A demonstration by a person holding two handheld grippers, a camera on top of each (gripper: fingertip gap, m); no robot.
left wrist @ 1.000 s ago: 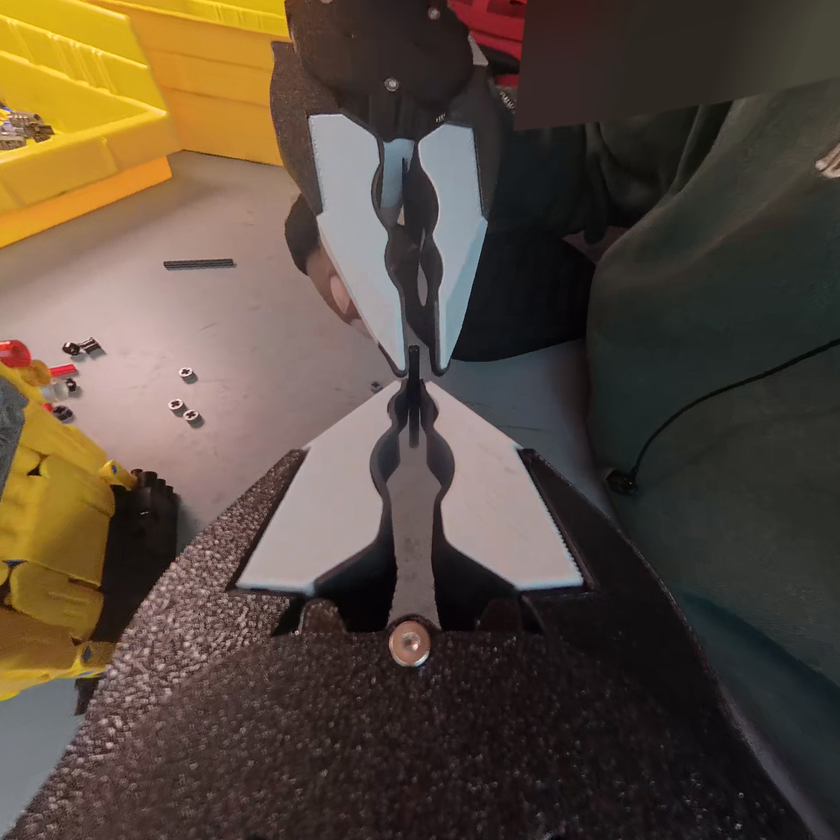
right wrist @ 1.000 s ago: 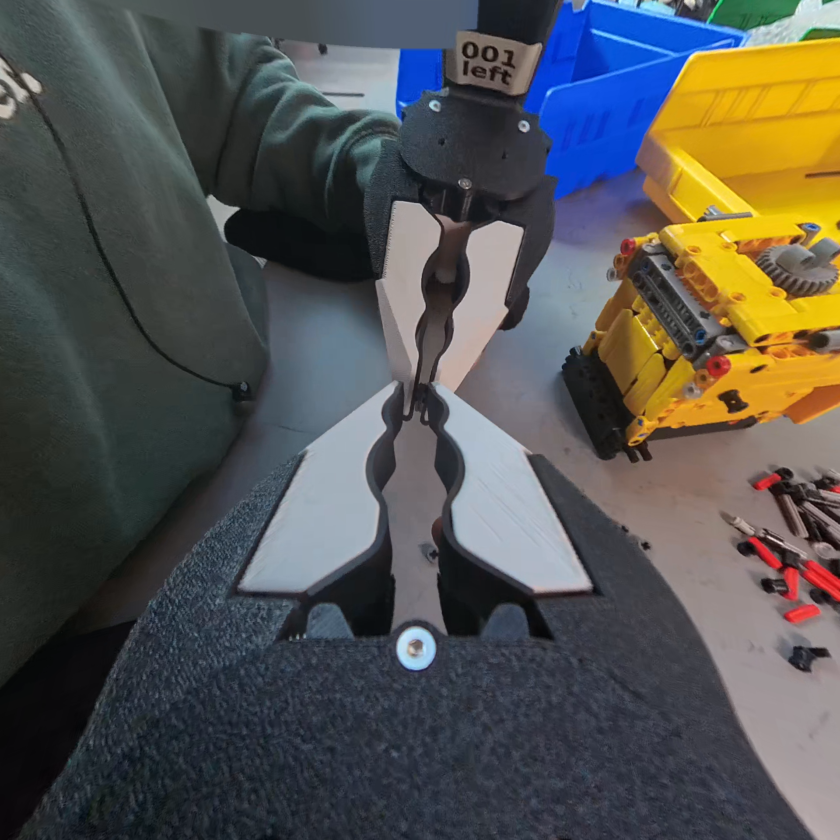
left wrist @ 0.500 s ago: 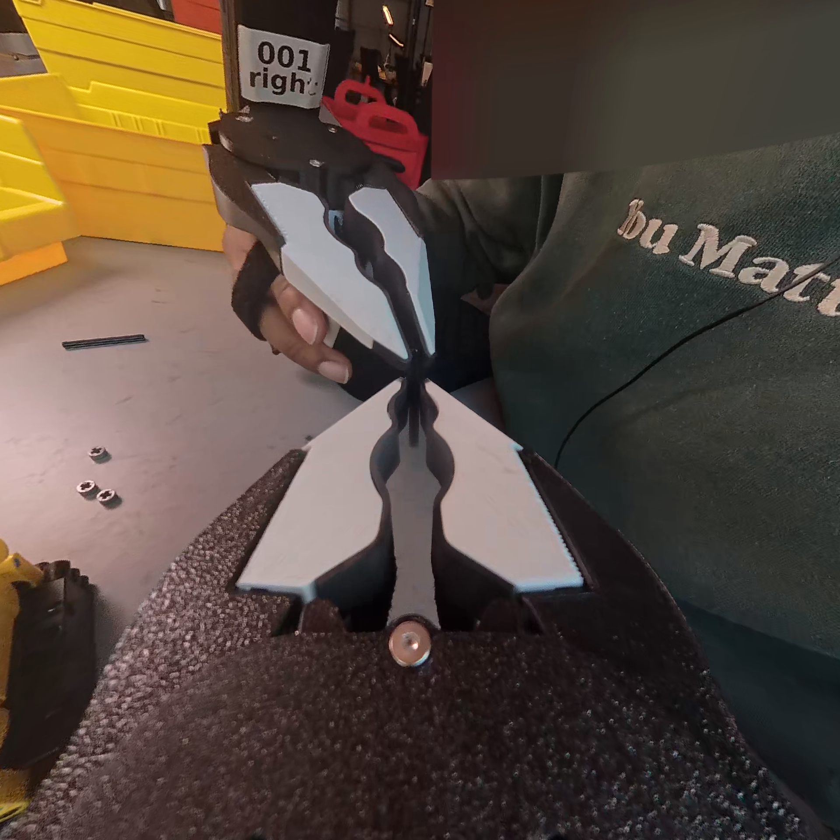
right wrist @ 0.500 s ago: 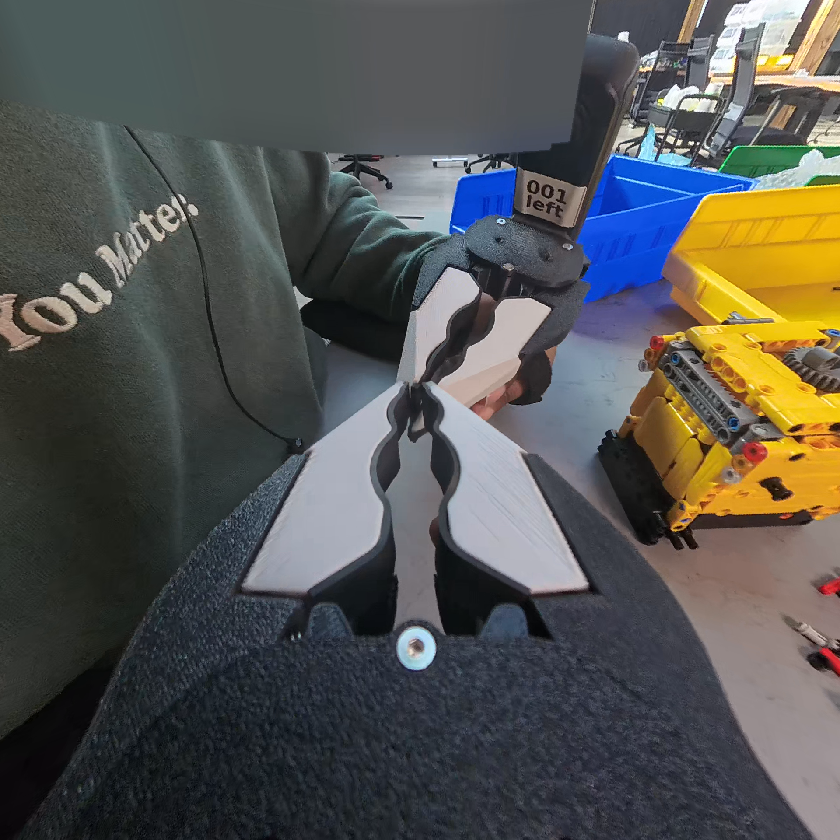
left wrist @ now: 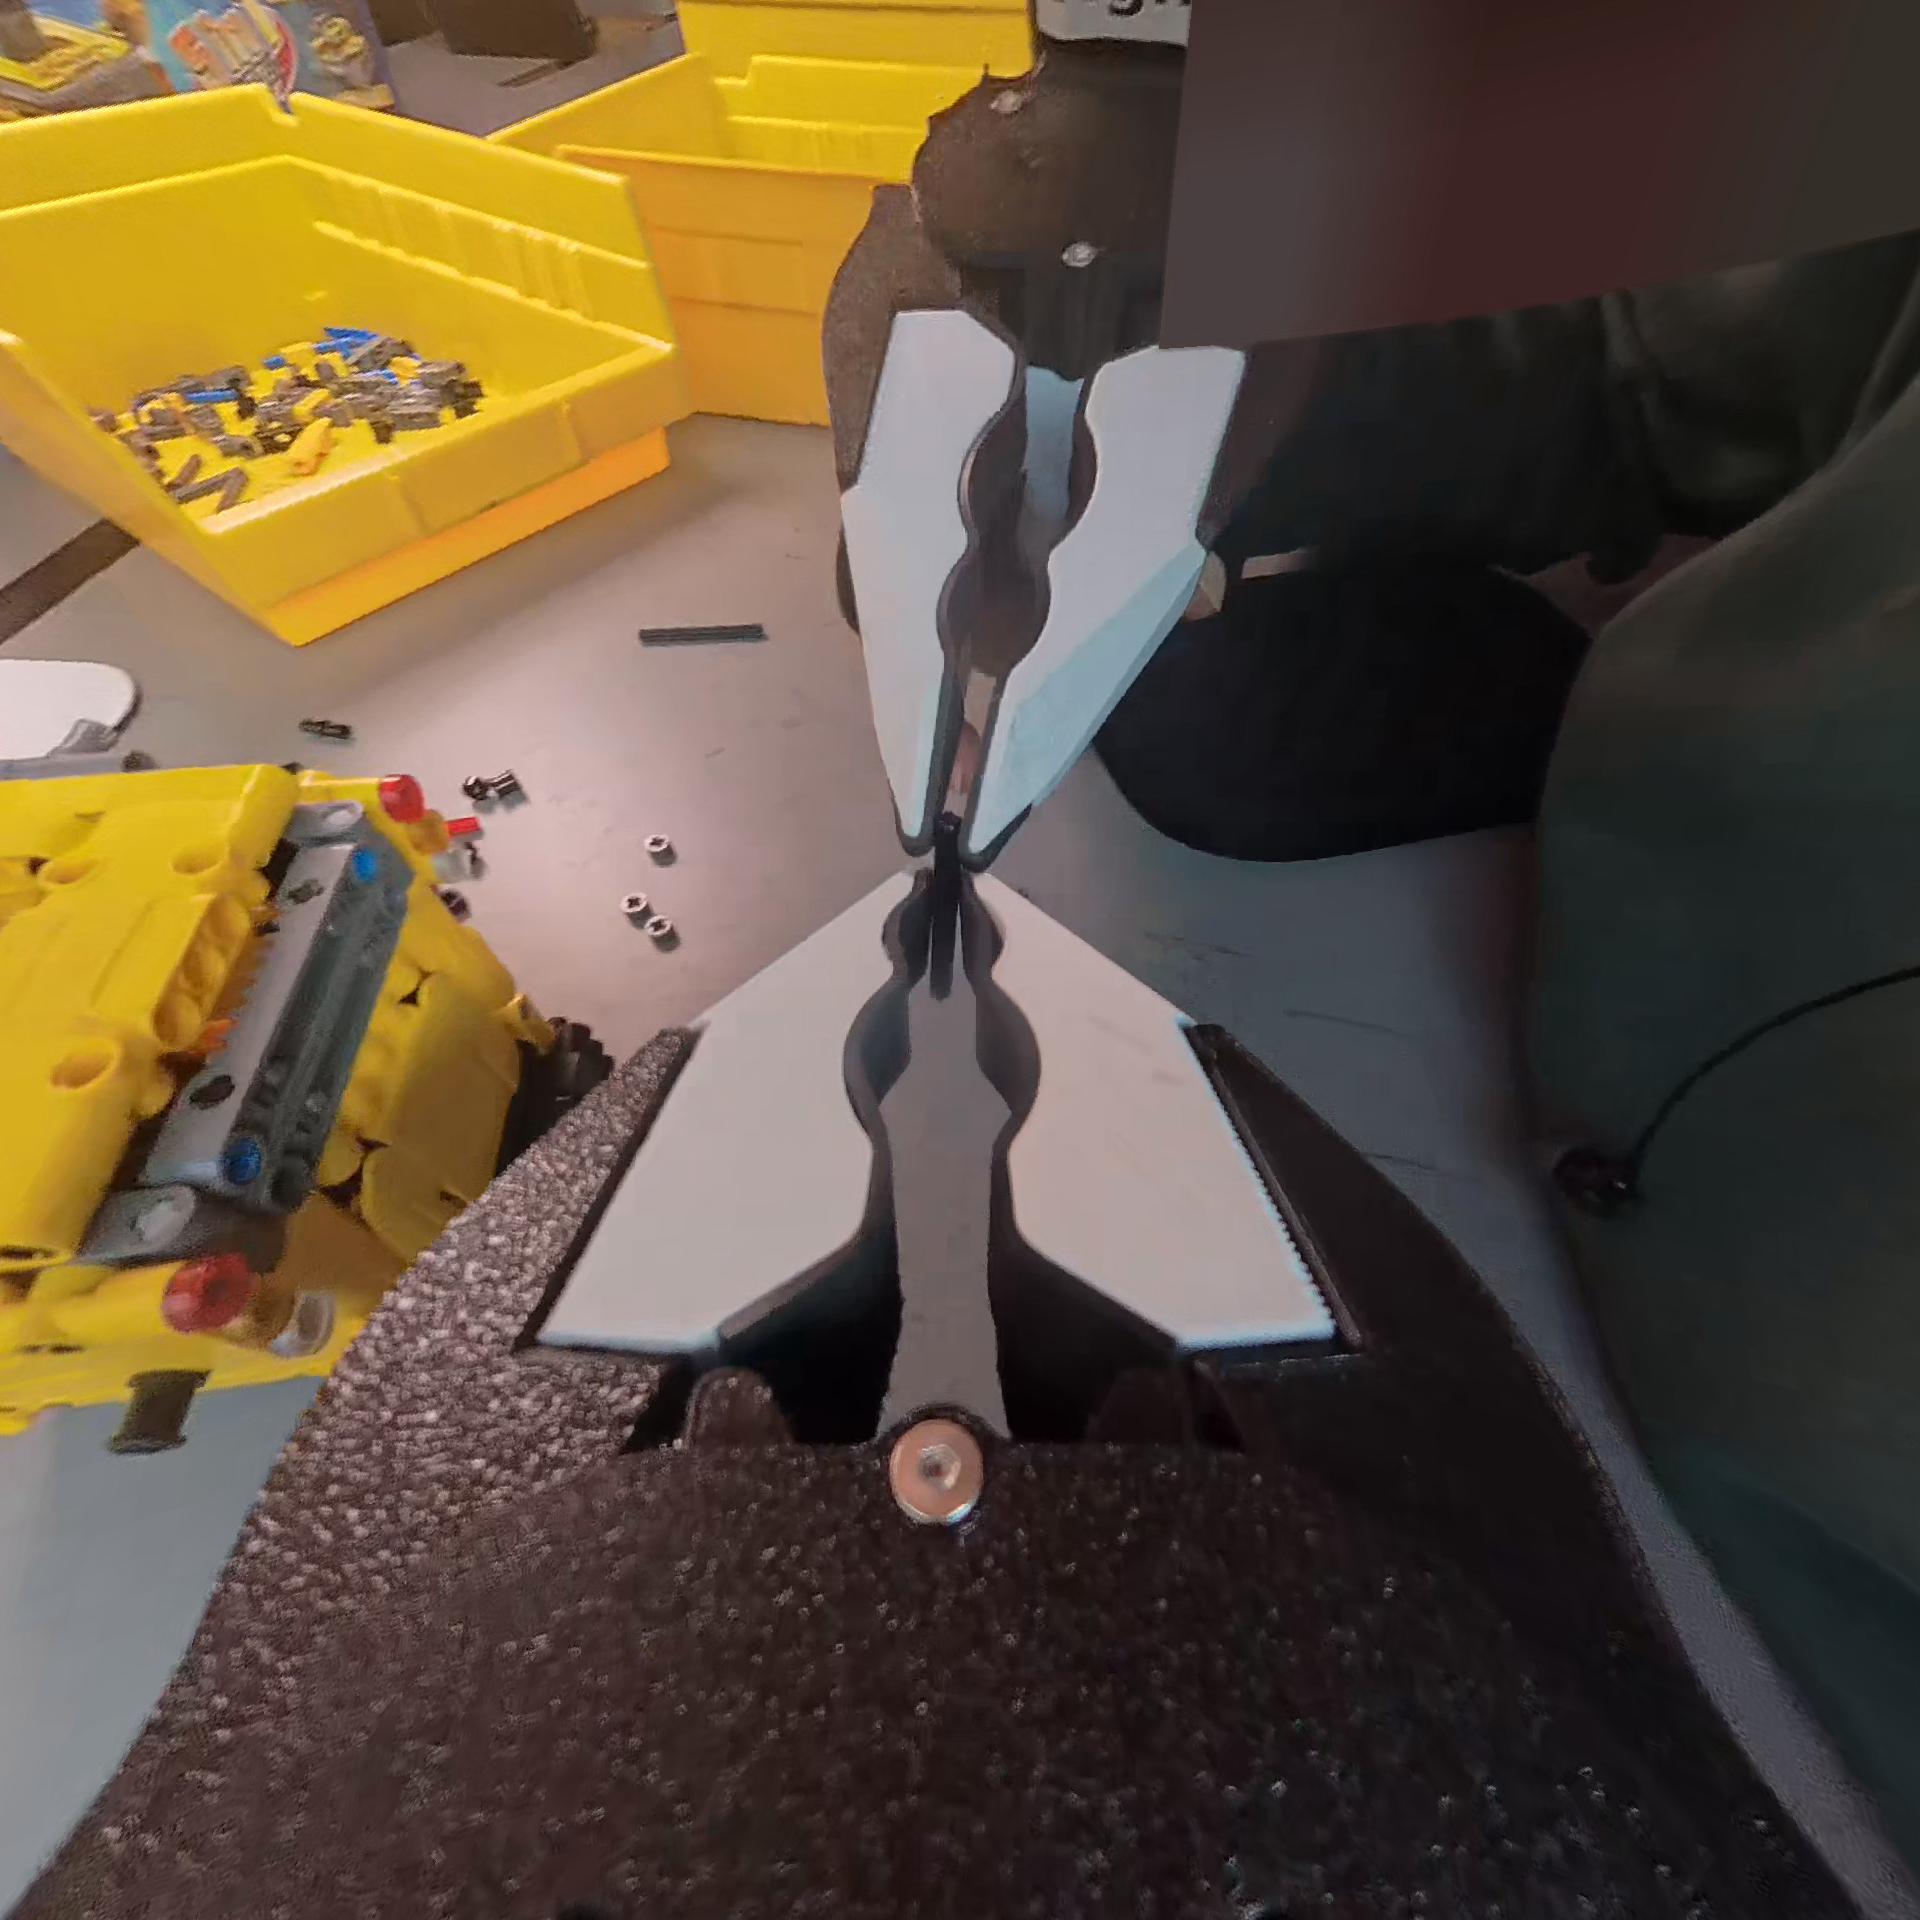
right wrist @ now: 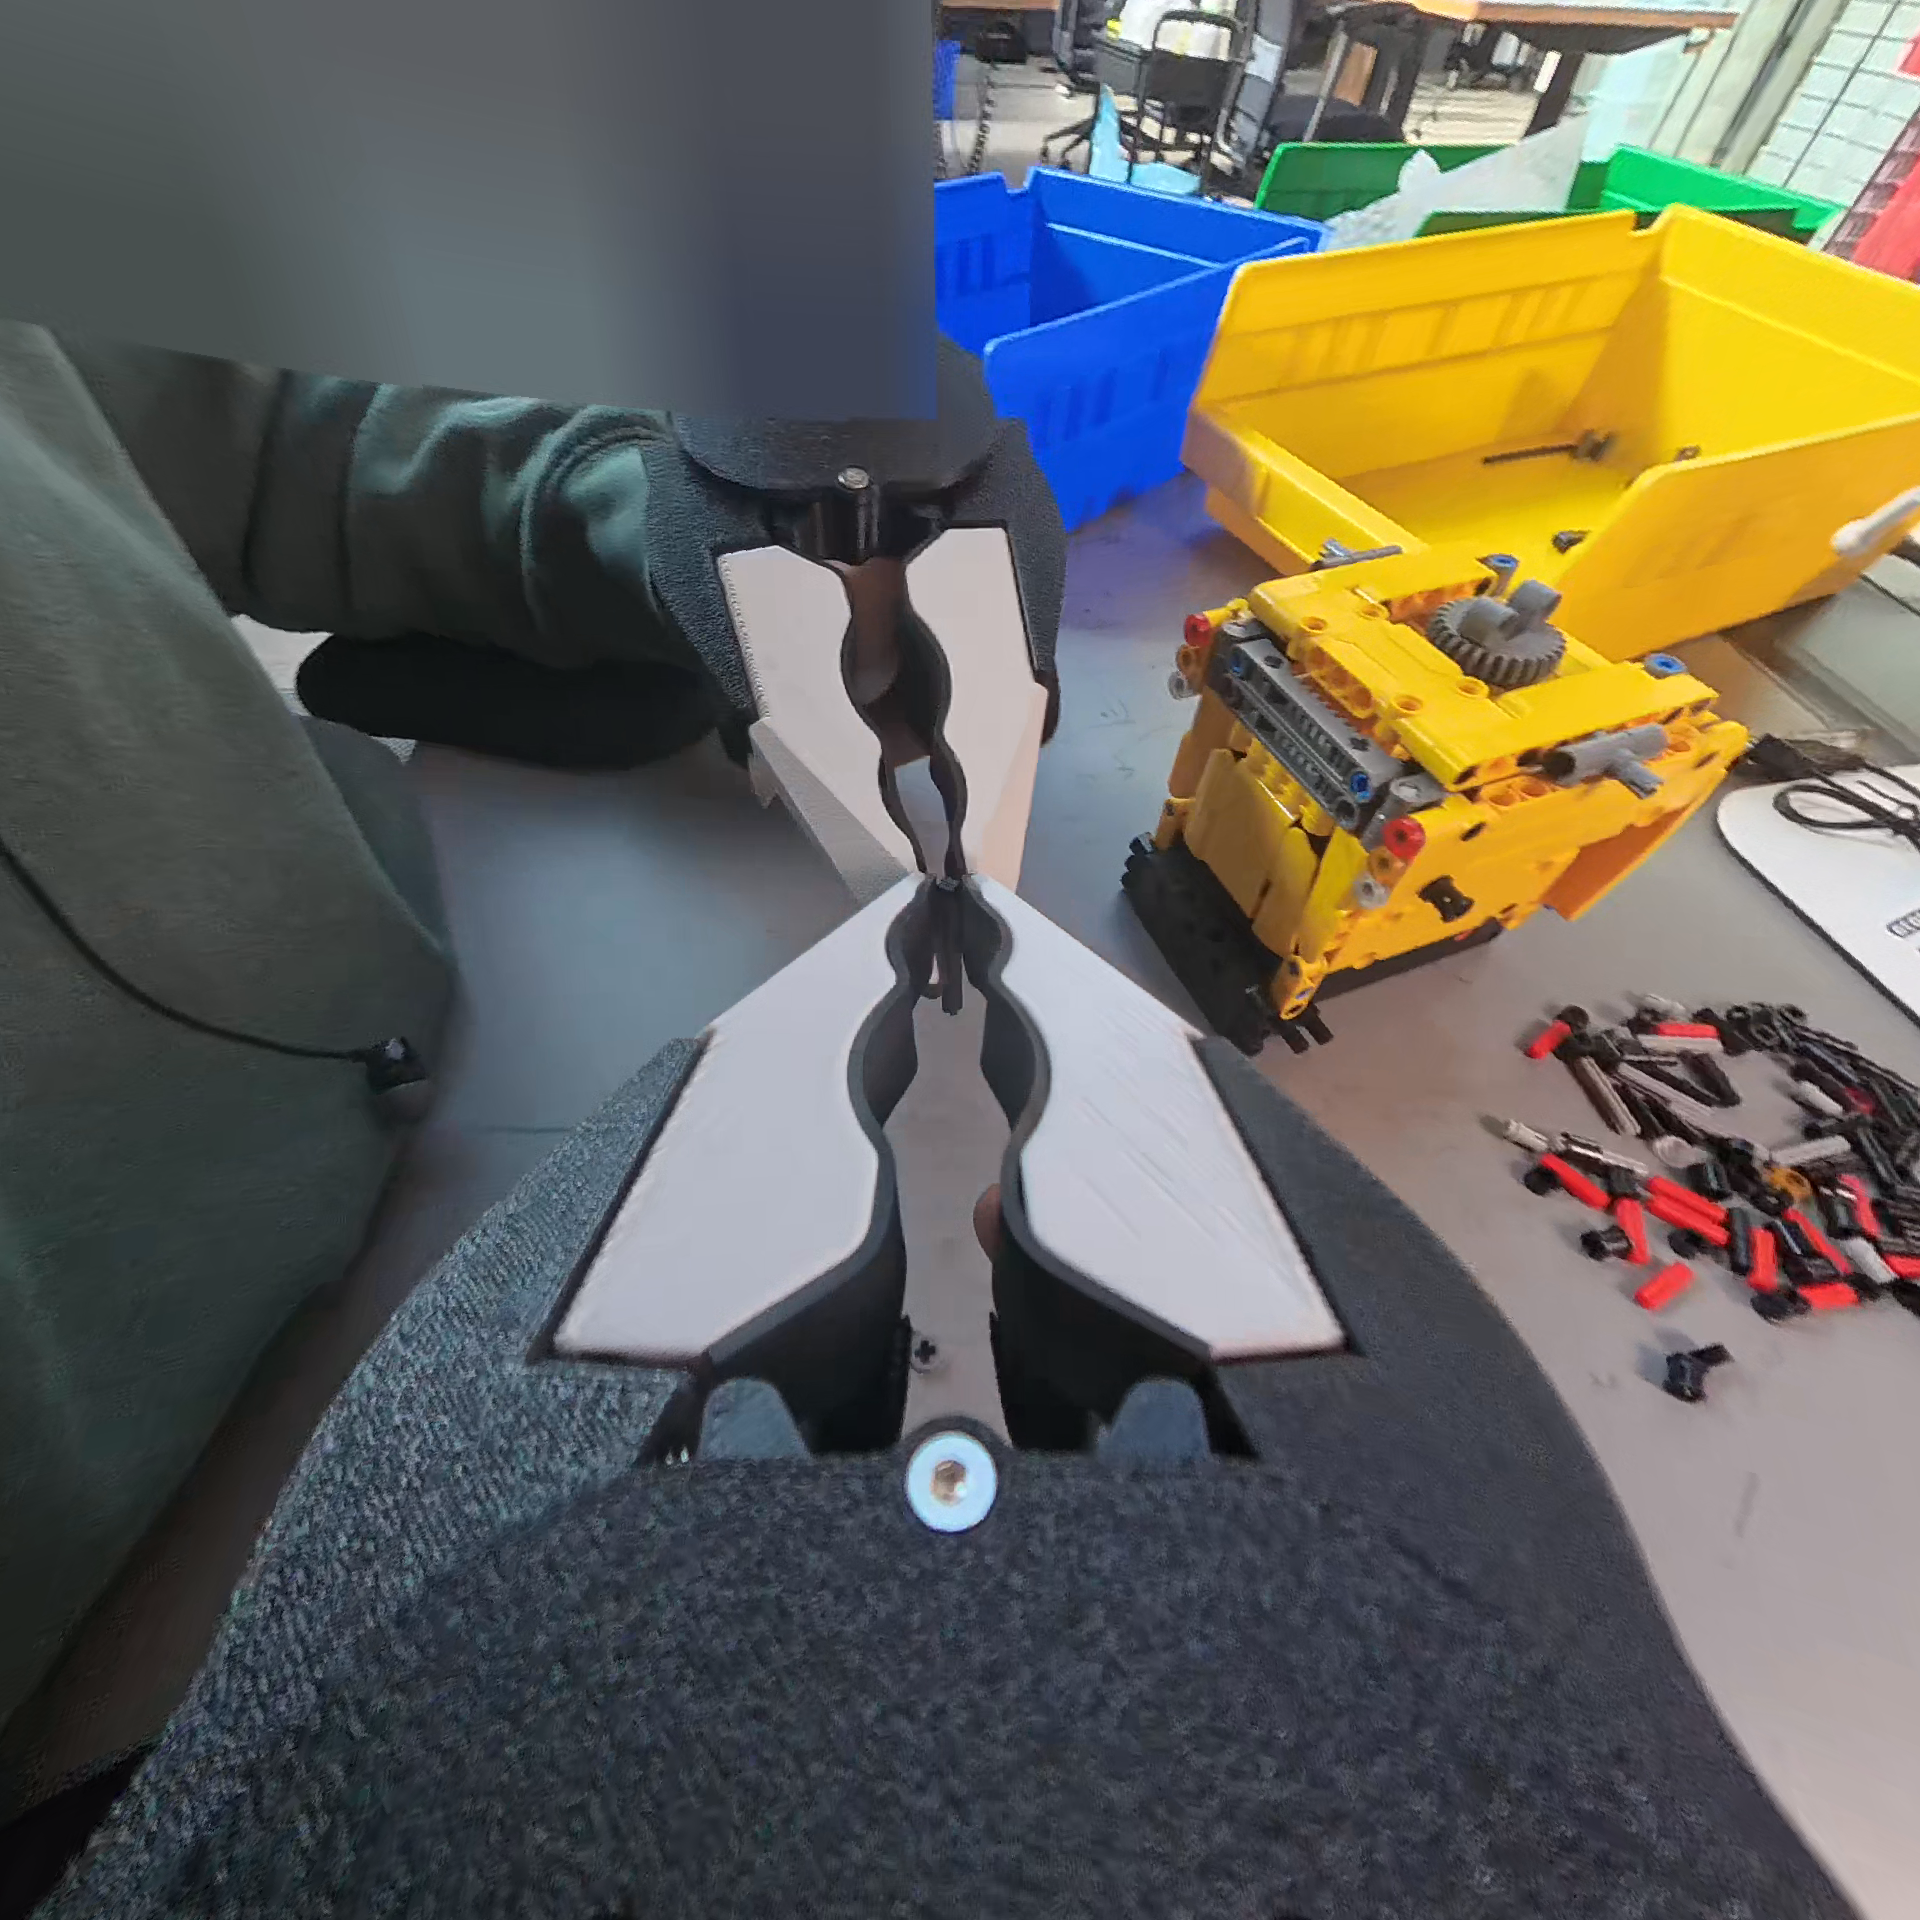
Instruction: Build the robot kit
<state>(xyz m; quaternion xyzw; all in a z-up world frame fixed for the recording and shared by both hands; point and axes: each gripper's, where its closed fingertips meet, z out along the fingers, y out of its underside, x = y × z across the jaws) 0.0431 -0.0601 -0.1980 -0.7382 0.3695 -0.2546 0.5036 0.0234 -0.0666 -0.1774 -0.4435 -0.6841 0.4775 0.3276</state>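
Both tongs are clenched, tip to tip, at the centre of each frame. Your left gripper [left wrist: 940,902] has its jaws closed on a thin black pin [left wrist: 942,914], which stands upright between the tips and projects above them. Your right gripper [left wrist: 948,831] comes down from the top of the left wrist view and meets the upper end of the same pin; its tips are pinched together there. In the right wrist view, your right gripper [right wrist: 948,902] shows a short black pin [right wrist: 949,951] clamped between its tips, with the left gripper [right wrist: 940,868] touching it from above. Whether one pin or two joined pieces sit at the contact point cannot be told.

Your green sleeve [right wrist: 447,520] fills the left of the right wrist view.

Surroundings, for the record:
- Yellow brick-built vehicle [right wrist: 1434,769] stands on the grey table [right wrist: 1143,665], right of centre in the right wrist view, well apart from the tips.
- Scattered red and black small parts [right wrist: 1745,1164] lie at the right edge, below the vehicle.
- Yellow bin [right wrist: 1558,343] sits at the upper right, with a blue bin [right wrist: 1091,301] beside it.
- In the left wrist view, a yellow bin holding small dark parts [left wrist: 301,395] occupies the upper left; a black axle [left wrist: 701,634] and three small nuts [left wrist: 644,904] lie loose on the table left of the tongs.
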